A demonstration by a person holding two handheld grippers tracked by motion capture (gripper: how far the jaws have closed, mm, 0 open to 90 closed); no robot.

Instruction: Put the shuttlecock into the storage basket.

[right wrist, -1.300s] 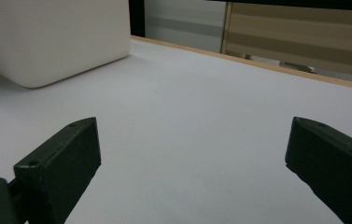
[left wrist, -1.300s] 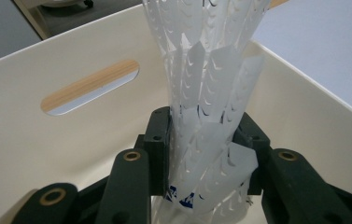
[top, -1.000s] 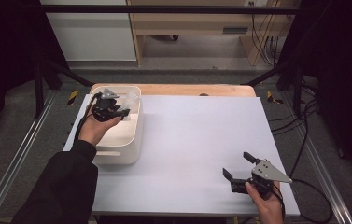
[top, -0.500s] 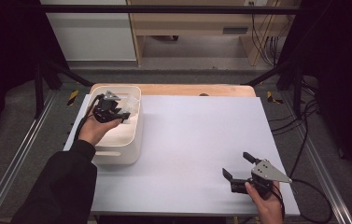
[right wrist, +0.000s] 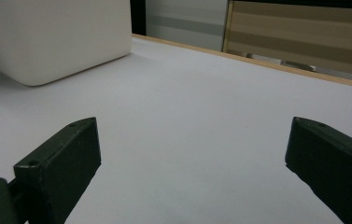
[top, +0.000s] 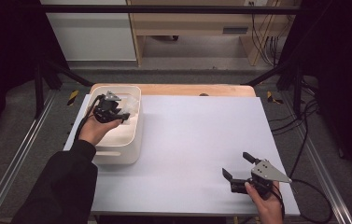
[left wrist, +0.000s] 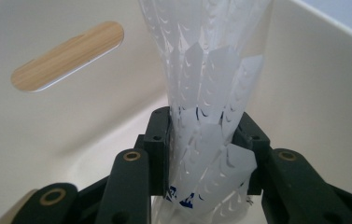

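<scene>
Some blue print on the clamped plastic sleeve (left wrist: pixel 211 140) is unreadable.

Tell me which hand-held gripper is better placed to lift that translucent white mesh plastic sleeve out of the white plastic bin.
Left. The left hand-held gripper is inside the white plastic bin, shut on the translucent white mesh plastic sleeve. The right hand-held gripper sits open, far across the table.

- No legible text, brand or number on any surface; a few blue printed marks sit low on the clear plastic packet (left wrist: pixel 206 154) pinched between the left gripper (left wrist: pixel 206 156) jaws, too small and creased to read
</scene>
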